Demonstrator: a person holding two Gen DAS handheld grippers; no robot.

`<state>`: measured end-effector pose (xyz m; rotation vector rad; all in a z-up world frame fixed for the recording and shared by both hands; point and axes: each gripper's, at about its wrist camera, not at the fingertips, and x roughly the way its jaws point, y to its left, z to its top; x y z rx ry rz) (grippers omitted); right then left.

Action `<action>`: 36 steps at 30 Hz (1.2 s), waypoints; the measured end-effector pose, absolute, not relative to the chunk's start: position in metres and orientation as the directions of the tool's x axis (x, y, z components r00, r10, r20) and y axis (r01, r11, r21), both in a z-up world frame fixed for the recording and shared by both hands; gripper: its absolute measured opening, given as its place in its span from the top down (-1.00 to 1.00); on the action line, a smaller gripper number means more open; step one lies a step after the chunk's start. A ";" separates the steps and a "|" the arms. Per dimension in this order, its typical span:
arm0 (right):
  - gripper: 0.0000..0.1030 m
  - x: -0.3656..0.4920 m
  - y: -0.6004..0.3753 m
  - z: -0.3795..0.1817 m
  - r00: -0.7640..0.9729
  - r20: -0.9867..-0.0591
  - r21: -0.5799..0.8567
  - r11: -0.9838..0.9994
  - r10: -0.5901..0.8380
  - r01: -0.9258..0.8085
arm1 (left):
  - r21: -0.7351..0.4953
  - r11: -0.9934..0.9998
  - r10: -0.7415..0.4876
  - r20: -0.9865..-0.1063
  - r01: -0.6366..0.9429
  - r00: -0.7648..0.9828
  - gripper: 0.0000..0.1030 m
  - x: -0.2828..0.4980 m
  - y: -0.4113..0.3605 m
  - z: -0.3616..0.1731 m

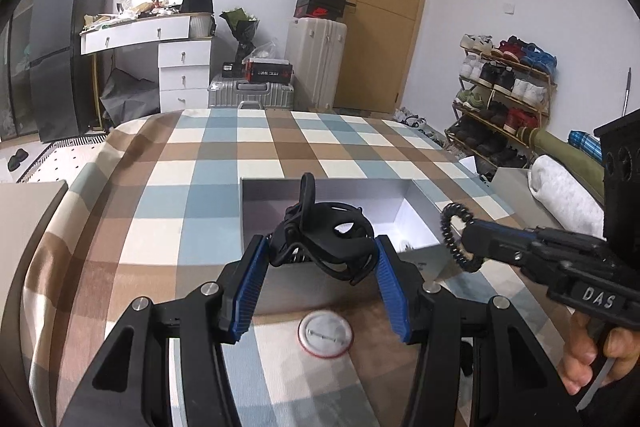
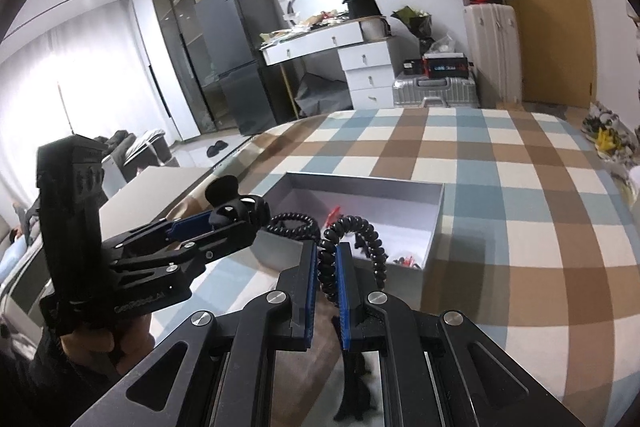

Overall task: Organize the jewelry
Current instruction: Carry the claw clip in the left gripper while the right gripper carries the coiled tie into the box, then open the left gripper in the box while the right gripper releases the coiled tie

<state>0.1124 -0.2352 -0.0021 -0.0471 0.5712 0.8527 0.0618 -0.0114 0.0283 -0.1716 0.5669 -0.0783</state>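
Both grippers hover at the near edge of the open grey box [image 1: 416, 203], the left gripper [image 1: 320, 267] half-open around a black claw clip [image 1: 320, 239], the right gripper [image 2: 328, 279] pinched tight on a black spiral hair tie [image 2: 348, 231], seemingly ready to drop them inside.

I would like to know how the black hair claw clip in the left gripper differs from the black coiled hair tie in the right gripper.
The hair claw clip is a rigid, bulky piece with curved prongs; the coiled hair tie is a thin spiral loop. The left gripper holds the clip with its jaws set wide; the right gripper is pinched nearly shut on the tie. Both are black and held over the grey box on the checked bed cover.
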 end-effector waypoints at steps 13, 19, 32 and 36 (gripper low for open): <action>0.83 0.142 -0.236 0.004 0.491 -0.459 0.333 0.656 0.741 -0.678 | -0.169 0.985 -0.110 -0.558 0.017 0.823 0.07 0.084 -0.014 0.022; 0.83 0.158 -0.242 0.000 0.478 -0.450 0.405 0.649 0.754 -0.644 | -0.164 0.987 -0.100 -0.573 0.006 0.813 0.07 0.087 -0.016 0.018; 0.77 0.172 -0.228 -0.016 0.467 -0.496 0.399 0.670 0.732 -0.626 | -0.089 0.995 -0.085 -0.605 0.039 0.792 0.07 0.095 -0.034 0.013; 0.77 0.172 -0.234 -0.014 0.462 -0.480 0.424 0.658 0.746 -0.623 | -0.101 0.994 -0.103 -0.614 0.051 0.783 0.06 0.098 -0.035 0.015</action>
